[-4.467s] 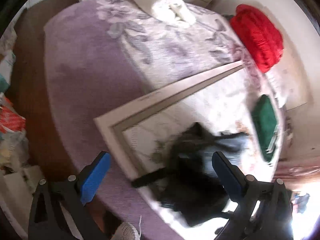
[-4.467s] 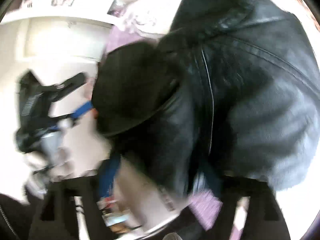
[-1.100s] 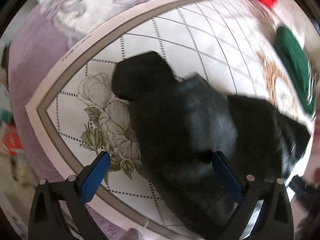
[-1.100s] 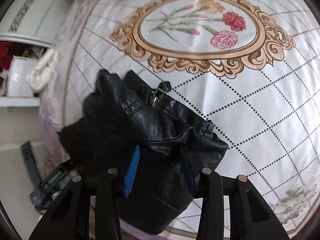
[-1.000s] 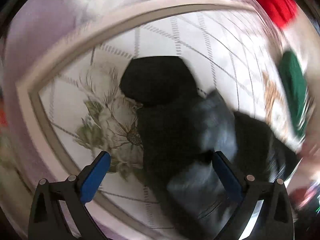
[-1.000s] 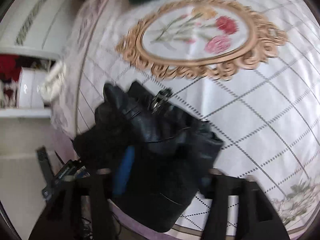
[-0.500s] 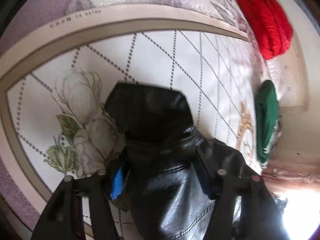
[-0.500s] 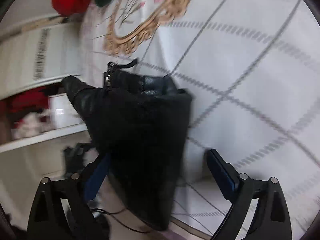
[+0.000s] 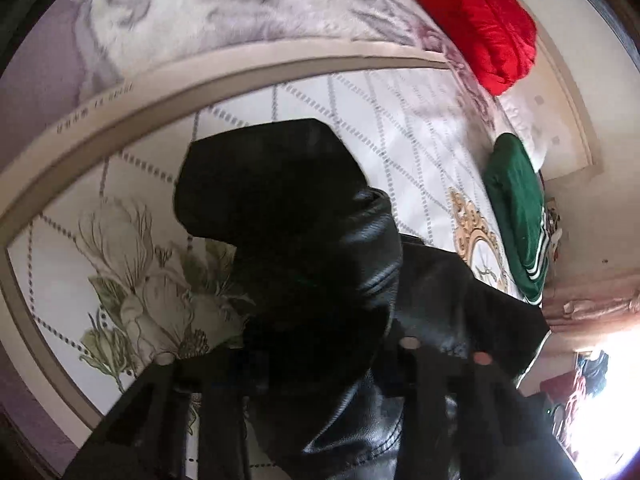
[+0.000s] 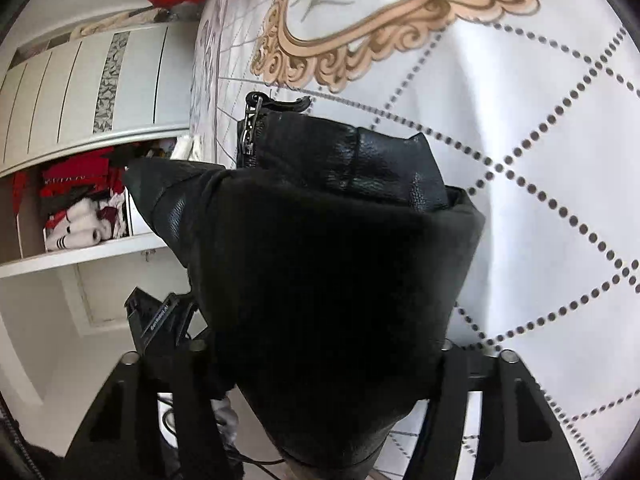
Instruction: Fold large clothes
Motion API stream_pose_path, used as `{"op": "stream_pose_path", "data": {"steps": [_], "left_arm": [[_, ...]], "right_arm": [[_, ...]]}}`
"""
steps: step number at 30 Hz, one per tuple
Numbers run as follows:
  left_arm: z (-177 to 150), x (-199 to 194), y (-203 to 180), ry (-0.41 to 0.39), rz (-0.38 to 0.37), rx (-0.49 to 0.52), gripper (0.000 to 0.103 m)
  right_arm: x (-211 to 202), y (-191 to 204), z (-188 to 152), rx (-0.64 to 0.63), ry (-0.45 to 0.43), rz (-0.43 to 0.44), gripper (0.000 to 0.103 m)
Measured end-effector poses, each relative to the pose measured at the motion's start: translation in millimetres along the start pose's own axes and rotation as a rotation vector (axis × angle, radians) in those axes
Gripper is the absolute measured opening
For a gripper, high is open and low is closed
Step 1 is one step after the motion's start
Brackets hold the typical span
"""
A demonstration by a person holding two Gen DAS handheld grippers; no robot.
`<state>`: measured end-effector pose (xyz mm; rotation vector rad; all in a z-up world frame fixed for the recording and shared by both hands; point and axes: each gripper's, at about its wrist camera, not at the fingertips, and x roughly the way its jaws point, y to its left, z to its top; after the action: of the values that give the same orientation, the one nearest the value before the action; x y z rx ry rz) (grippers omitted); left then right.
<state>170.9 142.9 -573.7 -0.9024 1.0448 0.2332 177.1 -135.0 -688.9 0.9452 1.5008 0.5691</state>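
Nearest the left wrist lens, the left gripper (image 9: 304, 364) had just been narrowing, and its jaws stood close together with a thick bunch of the black leather jacket (image 9: 320, 264) between them, seemingly pinched; the blue pads were buried in the leather, so contact was judged rather than seen. In the right wrist view the right gripper (image 10: 320, 360) had likewise been closing, at a middling width, around another bulky fold of the jacket that filled the gap between its fingers. The step in hand looked like taking a fresh two-handed grip on the crumpled jacket, which lay on the white quilted bedspread (image 9: 400, 128) near its front border; the next move would call for lifting and spreading it flat before any fold, keeping the zipper (image 10: 250, 136) from snagging. Farther off lay a green garment (image 9: 516, 216); beyond it, a red bundle (image 9: 480, 24).
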Motion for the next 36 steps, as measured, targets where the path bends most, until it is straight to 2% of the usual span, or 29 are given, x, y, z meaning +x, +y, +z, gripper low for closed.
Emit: {"op": "stream_pose_path", "data": {"steps": [5, 12, 19, 22, 27, 33, 36], "left_arm": [[7.7, -19.6, -13.4, -0.014, -0.020, 0.017, 0.020], [23.7, -54.2, -33.2, -0.039, -0.041, 0.032, 0.019], [52.1, -77.4, -89.6, -0.074, -0.074, 0.082, 0.019], [64.2, -81.0, -123.4, -0.096, -0.098, 0.095, 0.019], [88.0, -70.4, -186.4, -0.121, -0.160, 0.082, 0.019], [131.9, -34.2, -282.4, -0.185, -0.246, 0.091, 0.019], [157.0, -5.5, -324.2, -0.215, -0.271, 0.097, 0.019]], "right_arm": [[-5.5, 24.0, 3.5, 0.018, -0.005, 0.023, 0.051], [-27.6, 65.7, 6.3, -0.020, -0.007, 0.028, 0.048], [-69.6, 108.3, 19.7, -0.071, -0.032, 0.050, 0.047], [-91.4, 126.4, 37.3, -0.093, -0.041, 0.062, 0.047], [-134.5, 160.9, 95.4, -0.147, -0.061, 0.064, 0.047], [-197.0, 203.8, 204.2, -0.226, -0.085, 0.054, 0.047], [-220.3, 224.9, 273.3, -0.278, -0.085, 0.048, 0.047]]}}
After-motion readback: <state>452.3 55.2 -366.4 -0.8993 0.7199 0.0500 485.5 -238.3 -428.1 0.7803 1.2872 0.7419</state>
